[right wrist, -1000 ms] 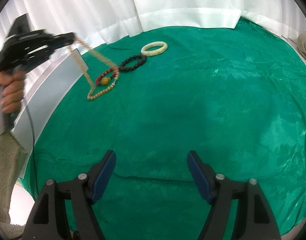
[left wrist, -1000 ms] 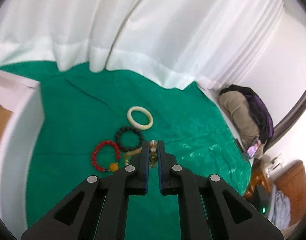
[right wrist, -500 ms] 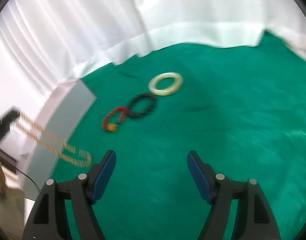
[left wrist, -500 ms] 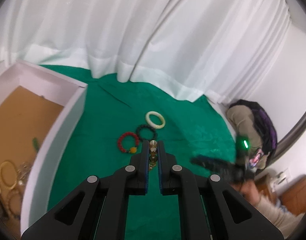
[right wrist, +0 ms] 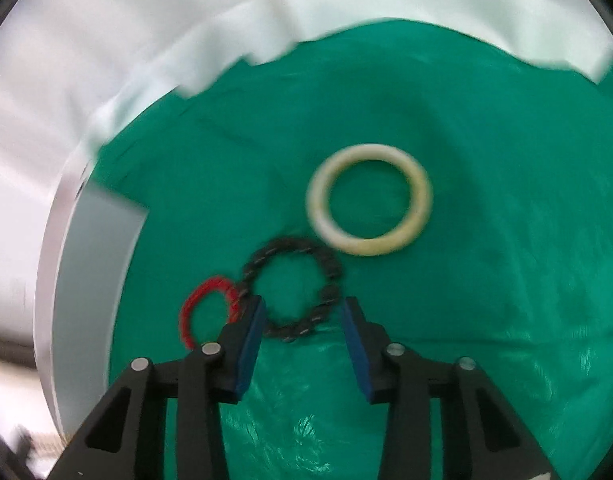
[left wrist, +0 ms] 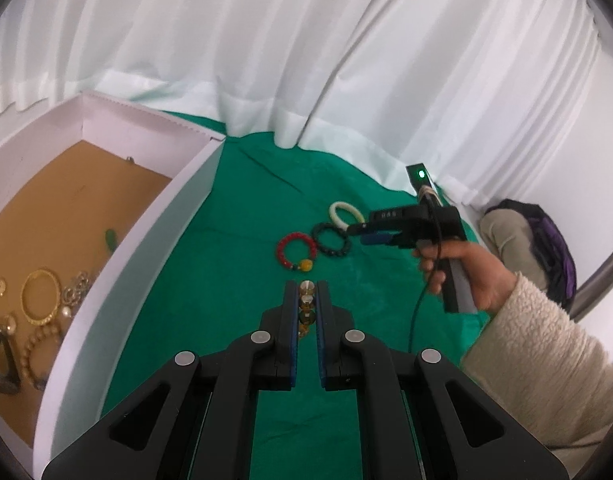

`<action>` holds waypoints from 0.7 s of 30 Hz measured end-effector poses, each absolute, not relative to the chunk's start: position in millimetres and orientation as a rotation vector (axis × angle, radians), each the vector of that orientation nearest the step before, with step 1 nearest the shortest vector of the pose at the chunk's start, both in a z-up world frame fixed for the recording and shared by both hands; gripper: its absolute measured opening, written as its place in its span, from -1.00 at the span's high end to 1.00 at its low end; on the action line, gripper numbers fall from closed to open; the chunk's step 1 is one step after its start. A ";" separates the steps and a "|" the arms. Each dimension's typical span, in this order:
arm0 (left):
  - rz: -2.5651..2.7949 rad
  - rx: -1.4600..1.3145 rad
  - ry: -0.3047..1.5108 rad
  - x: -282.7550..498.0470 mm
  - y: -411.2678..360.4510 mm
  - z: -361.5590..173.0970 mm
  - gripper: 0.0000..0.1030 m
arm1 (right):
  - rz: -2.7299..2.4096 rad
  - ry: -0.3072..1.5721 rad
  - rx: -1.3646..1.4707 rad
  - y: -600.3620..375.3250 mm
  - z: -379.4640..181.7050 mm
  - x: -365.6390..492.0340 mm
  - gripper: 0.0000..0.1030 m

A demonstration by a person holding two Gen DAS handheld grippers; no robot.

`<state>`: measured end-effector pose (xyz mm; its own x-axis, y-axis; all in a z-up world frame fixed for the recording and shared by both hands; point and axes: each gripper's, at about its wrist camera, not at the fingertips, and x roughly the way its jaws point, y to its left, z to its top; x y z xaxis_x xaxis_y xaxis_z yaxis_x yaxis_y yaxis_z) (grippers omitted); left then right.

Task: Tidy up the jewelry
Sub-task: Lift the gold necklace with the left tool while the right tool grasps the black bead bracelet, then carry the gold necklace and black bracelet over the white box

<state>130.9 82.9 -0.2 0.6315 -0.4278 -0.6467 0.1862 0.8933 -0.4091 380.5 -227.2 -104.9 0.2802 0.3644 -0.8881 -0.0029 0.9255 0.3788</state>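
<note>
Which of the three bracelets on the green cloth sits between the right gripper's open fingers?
The black beaded bracelet, the middle one; the red bracelet lies left, the cream bangle beyond.

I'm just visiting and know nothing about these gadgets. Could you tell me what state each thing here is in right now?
left gripper: shut on the amber bead strand.
right gripper: open, over the black bead bracelet.
red bead bracelet: flat on the green cloth.
cream bangle: flat on the cloth.
white box: open, jewelry inside.
</note>
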 end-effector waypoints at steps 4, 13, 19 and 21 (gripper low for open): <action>-0.372 -0.329 0.831 130.0 81.0 -6.3 0.89 | 0.181 1.276 0.275 -219.5 -116.1 388.1 0.22; -0.386 -0.343 0.854 136.9 71.8 -9.4 0.89 | 0.129 1.220 0.009 -181.1 -120.9 384.2 0.76; -0.424 -0.378 0.800 136.1 77.2 34.1 0.89 | 0.207 1.093 0.053 -197.3 -53.6 362.7 0.76; -0.429 -0.388 0.775 134.9 81.2 54.0 0.89 | 0.246 1.050 0.045 -194.4 -25.4 357.9 0.76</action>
<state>134.9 81.2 54.0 0.6374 -0.5040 -0.5829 0.2257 0.8453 -0.4842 357.9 -194.4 -25.4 0.4727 0.2224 -0.8527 -0.1794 0.9717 0.1540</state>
